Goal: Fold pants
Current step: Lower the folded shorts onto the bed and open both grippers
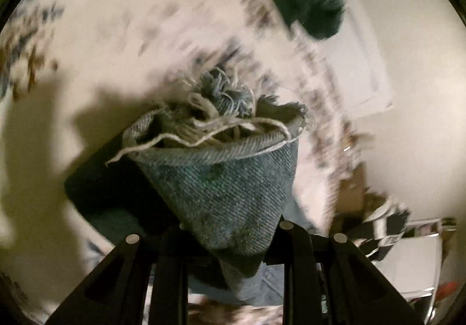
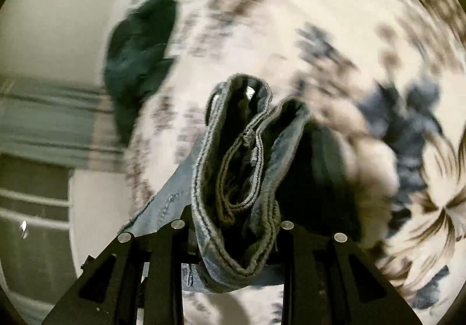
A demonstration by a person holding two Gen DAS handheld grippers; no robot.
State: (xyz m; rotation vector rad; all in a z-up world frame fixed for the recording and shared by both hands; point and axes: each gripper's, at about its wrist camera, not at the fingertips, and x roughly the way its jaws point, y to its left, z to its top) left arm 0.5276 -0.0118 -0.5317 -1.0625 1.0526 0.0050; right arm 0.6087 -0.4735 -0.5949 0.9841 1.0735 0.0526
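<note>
Jeans: left tongs [image 1: 230, 226] clamp the frayed hem [image 1: 221, 127]; right tongs [image 2: 233, 226] clamp the bunched waistband [image 2: 236, 150]. Both ends held aloft over the floral bedspread [image 2: 349, 19], likely to bring them together.

No legible text, labels, brands, numbers or signs in either wrist view. Both views are motion-blurred; nothing can be read.
</note>
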